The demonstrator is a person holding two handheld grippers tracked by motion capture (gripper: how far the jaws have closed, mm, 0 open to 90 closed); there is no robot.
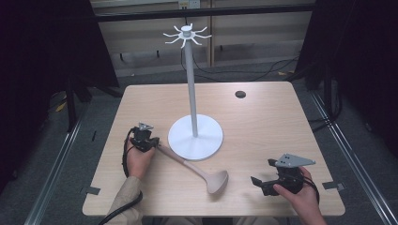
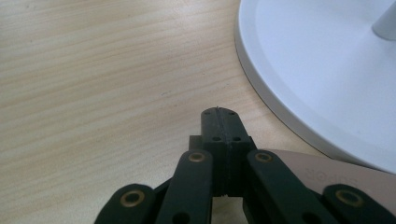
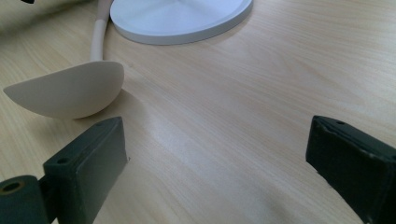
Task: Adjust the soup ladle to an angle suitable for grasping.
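Nearest the high camera, two forearms are coming in over the pale, fine-grained wooden table (image 1: 263, 117). Landmark for all places: the white stand (image 1: 195, 137), a smooth round disc base with a slim matte pole rising to a crown of curved hooks.

Left of the stand's base, the left gripper (image 1: 149, 141) is resting in a sleeved hand, black, blocky, with brass-ringed pivots. In the left gripper view its jaws are pressing together face to face, nothing between the tips; the ladle's handle is lying just beside and under the linkage, on the side toward the base.

The ladle (image 1: 206, 173) is beige, smooth, plastic-looking. Its slender handle is starting just beside the left gripper and passing close along the base's near edge; its rounded bowl is lying on the table nearer the person than the base, mouth turned down and tilted.

Right of the stand and nearer the person, the right gripper (image 1: 263, 183) is hovering with jaws spread wide, empty, the bowl sitting a little beyond its left jaw (image 3: 84, 158).
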